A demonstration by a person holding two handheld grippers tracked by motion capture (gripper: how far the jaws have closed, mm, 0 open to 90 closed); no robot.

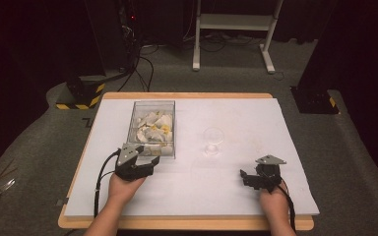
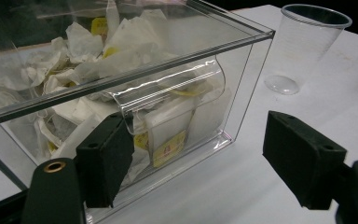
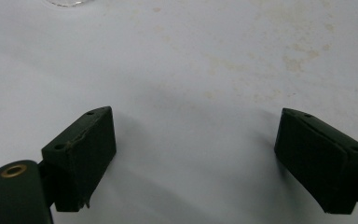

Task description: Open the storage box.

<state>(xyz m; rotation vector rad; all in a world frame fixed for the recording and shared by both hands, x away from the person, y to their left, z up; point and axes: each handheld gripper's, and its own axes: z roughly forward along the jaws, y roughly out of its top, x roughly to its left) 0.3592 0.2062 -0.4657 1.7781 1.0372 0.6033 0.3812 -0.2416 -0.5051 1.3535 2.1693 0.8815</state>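
Note:
A clear plastic box (image 1: 173, 129) stands left of centre on the white sheet, filled with several white and yellow paper packets (image 1: 152, 129). My left gripper (image 1: 151, 160) sits at the box's near end, open. In the left gripper view its left pad (image 2: 106, 156) lies close against the box's front wall (image 2: 135, 78), below a curved clear lip; I cannot tell if it touches. The right pad (image 2: 303, 158) stands apart over bare sheet. The packets (image 2: 98, 51) show through the wall. A clear empty cup (image 1: 213, 140) (image 2: 307, 46) stands upright right of the box. My right gripper (image 1: 246, 177) (image 3: 193, 126) rests open over bare sheet, nothing between its pads.
The white sheet (image 1: 236, 191) covers a wooden table, with faint stains (image 3: 289, 60) ahead of the right gripper. The cup's base (image 3: 67, 2) peeks in at the top of the right gripper view. Beyond the table stand a white frame (image 1: 231, 22) and a yellow-black striped base (image 1: 81, 96).

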